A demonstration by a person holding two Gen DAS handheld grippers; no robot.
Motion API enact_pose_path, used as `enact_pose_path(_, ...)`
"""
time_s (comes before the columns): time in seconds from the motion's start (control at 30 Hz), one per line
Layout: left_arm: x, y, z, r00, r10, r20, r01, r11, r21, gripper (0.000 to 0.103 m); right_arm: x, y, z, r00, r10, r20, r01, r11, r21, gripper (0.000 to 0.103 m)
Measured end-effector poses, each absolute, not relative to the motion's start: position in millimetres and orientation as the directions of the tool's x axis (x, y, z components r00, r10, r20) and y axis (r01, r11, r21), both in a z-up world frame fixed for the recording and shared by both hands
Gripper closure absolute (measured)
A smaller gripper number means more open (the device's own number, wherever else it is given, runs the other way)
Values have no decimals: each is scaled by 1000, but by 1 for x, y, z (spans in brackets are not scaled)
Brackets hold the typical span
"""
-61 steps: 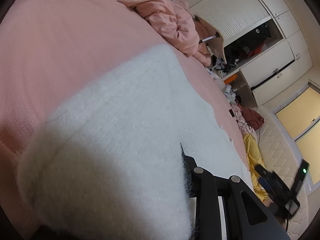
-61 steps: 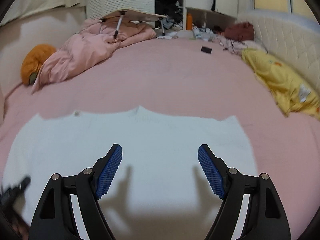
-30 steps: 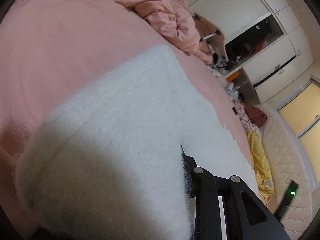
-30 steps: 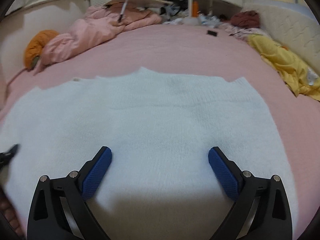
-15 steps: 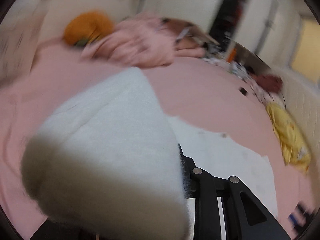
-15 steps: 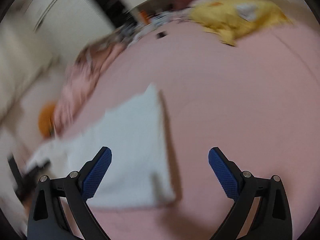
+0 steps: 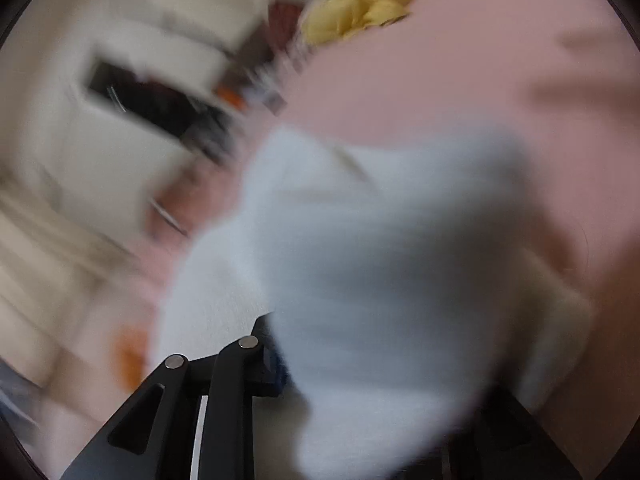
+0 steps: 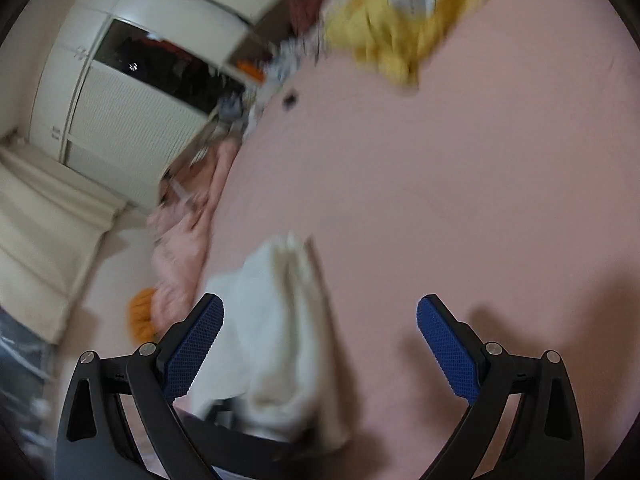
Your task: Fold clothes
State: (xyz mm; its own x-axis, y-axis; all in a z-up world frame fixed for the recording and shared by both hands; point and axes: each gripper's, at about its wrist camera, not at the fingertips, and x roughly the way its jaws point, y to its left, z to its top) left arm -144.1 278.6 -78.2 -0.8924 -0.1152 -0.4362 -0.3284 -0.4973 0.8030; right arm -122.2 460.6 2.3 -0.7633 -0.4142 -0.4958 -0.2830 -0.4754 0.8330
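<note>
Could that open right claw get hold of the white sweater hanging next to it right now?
Probably yes. The right claw is wide open and empty, and the white sweater, bunched in the left claw, hangs just beside its left finger over the pink bed. Nothing lies between them.

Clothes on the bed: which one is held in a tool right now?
The white sweater, gripped by the left tool. The yellow garment and the pink heap lie untouched; the right tool is open.
</note>
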Motion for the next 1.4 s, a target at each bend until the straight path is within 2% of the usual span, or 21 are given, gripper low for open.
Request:
enact_pose_path(0.07, -150, 273, -69, -873, -123, -472, -344, -529, 775, 80, -135, 467, -22, -732, -562, -385, -261, -290, 921, 5)
enact_pose_path(0.17, -142, 276, -74, -899, -122, -421, -345, -395, 851, 80, -153, 459, -48, -685, -711, -161, -211, -18, 977, 5)
enact_pose_path(0.27, -130, 278, -81, -932, -109, -347, -309, -265, 913, 76, -163, 442, -49, -636, -758, -144, -203, -16, 979, 5)
enact_pose_path(0.33, -125, 276, -80, -932, -114, -344, -309, -241, 920, 74, -166, 435, -41, -628, -764, -152, -177, -50, 983, 5)
enact_pose_path(0.4, -113, 265, -64, -930, -106, -351, -308, -293, 905, 56, -167, 432, -30, -631, -763, -144, -135, -75, 988, 5)
enact_pose_path(0.47, -99, 250, -43, -929, -93, -358, -303, -366, 880, 7, -168, 429, -21, -611, -783, -117, -93, -76, 993, 5)
enact_pose_path(0.5, -91, 240, -34, -933, -87, -349, -290, -395, 872, 2, -169, 426, -19, -594, -797, -108, -83, -73, 994, 5)
enact_pose_path(0.57, -78, 211, -31, -937, -98, -336, -271, -404, 874, 2, -172, 413, -18, -552, -826, -116, -78, -88, 993, 5)
enact_pose_path(0.63, -68, 180, -31, -935, -118, -333, -262, -402, 877, 2, -177, 399, -19, -516, -840, -169, -90, -142, 986, 5)
enact_pose_path(0.7, -77, 155, -32, -908, -147, -393, -293, -448, 845, 12, -184, 385, -23, -488, -831, -268, -114, -244, 963, 5)
enact_pose_path(0.77, -93, 133, -32, -864, -173, -472, -332, -509, 794, 30, -190, 371, -31, -435, -806, -402, -165, -367, 915, 5)
enact_pose_path(0.83, -107, 117, -26, -813, -146, -563, -368, -620, 693, 34, -191, 364, -34, -427, -792, -436, -170, -404, 899, 6)
enact_pose_path(0.87, -112, 113, -23, -789, -124, -602, -382, -669, 638, 40, -191, 363, -32, -434, -790, -433, -160, -406, 900, 9)
enact_pose_path(0.9, -116, 112, -21, -768, -103, -632, -393, -703, 593, 43, -190, 363, -32, -431, -803, -411, -147, -387, 910, 31)
enact_pose_path(0.93, -119, 109, -21, -750, -89, -655, -399, -730, 555, 47, -190, 363, -33, -423, -822, -382, -134, -360, 923, 65)
enact_pose_path(0.97, -119, 103, -23, -735, -82, -673, -399, -751, 527, 50, -190, 363, -34, -415, -839, -352, -121, -333, 935, 77)
enact_pose_path(1.03, -117, 91, -19, -705, -56, -707, -390, -801, 454, 54, -185, 367, -37, -426, -849, -313, -131, -284, 950, 79)
enact_pose_path(1.13, -124, 65, -14, -676, -22, -737, -337, -880, 335, 52, -175, 376, -36, -463, -830, -312, -145, -277, 950, 81)
enact_pose_path(1.2, -138, 56, -23, -619, -10, -786, -301, -920, 249, 48, -172, 382, -55, -451, -782, -431, -242, -358, 902, 82)
enact_pose_path(1.23, -144, 56, -26, -605, -12, -796, -292, -927, 236, 47, -171, 384, -53, -462, -767, -445, -243, -373, 895, 83)
enact_pose_path(1.4, -152, 71, -21, -650, -50, -758, -301, -899, 317, 47, -164, 388, -21, -561, -720, -409, -152, -397, 905, 79)
